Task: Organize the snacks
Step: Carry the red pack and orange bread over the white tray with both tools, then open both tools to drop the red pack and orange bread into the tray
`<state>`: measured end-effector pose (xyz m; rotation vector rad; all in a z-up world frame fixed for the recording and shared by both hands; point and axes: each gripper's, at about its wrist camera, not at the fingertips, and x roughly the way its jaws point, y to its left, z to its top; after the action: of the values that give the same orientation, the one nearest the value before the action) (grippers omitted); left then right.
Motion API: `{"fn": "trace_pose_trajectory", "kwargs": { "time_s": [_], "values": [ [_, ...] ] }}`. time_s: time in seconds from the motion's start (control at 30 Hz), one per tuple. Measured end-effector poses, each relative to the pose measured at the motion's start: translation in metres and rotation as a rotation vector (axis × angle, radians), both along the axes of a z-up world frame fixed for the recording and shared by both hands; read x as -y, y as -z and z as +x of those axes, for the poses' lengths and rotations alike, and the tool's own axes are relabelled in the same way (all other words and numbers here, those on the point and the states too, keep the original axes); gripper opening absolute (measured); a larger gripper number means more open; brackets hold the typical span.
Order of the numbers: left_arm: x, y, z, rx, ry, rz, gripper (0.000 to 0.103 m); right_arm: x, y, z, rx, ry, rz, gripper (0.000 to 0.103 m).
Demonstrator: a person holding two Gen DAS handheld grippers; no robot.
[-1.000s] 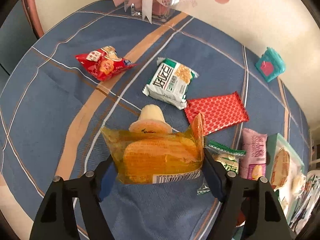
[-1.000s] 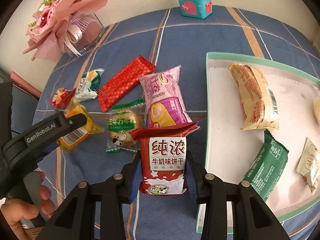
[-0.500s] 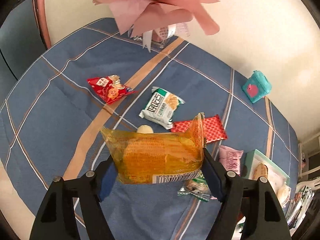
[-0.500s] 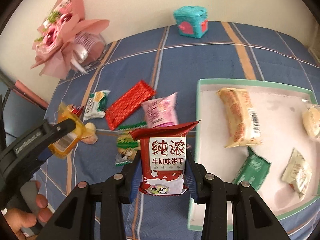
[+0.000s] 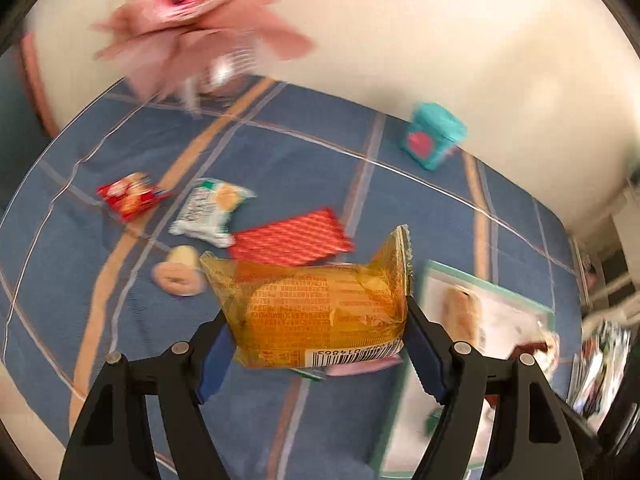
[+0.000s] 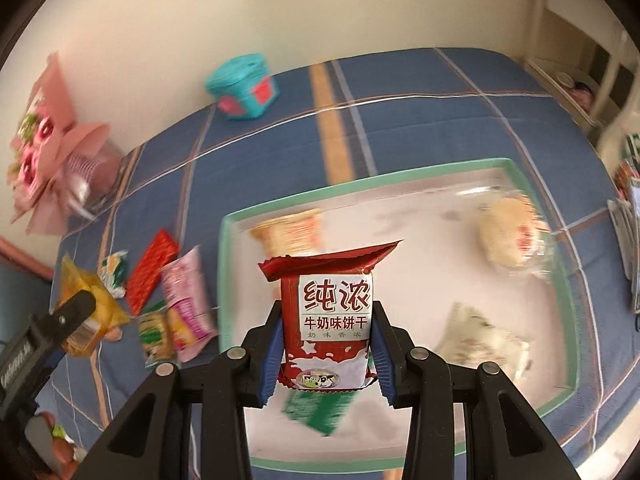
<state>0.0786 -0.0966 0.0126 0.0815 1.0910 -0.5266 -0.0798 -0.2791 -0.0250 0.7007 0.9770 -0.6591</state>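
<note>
My left gripper is shut on an orange cake packet, held above the blue cloth left of the green-rimmed tray. It also shows in the right wrist view. My right gripper is shut on a red milk-biscuit packet, held above the tray. Several snacks lie in the tray, among them a beige packet and a green packet. Loose on the cloth are a red-striped packet, a white-green packet, a red chip packet and a jelly cup.
A pink bouquet stands at the table's back left by the wall. A teal box sits at the back. A pink packet and a green-yellow packet lie just left of the tray. Stacked items are at the right edge.
Both grippers have risen and swung right with their packets. The right one now hangs over the tray; the left one has come closer to the tray.
</note>
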Motion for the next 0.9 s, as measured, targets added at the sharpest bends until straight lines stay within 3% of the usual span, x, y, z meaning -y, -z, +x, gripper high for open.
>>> {"fn": "trace_pose_trajectory", "kwargs": {
  "time_s": [0.13, 0.3, 0.9],
  "values": [
    [0.04, 0.002, -0.026, 0.046, 0.115, 0.047, 0.078, 0.015, 0.004, -0.011, -0.015, 0.041, 0.0, 0.042],
    [0.075, 0.014, -0.041, 0.075, 0.191, 0.106, 0.078, 0.026, 0.014, -0.016, -0.028, 0.054, 0.026, 0.042],
    [0.142, 0.061, -0.053, 0.121, 0.292, 0.239, 0.078, 0.061, 0.043, -0.026, -0.059, 0.1, 0.068, 0.042]
  ]
}}
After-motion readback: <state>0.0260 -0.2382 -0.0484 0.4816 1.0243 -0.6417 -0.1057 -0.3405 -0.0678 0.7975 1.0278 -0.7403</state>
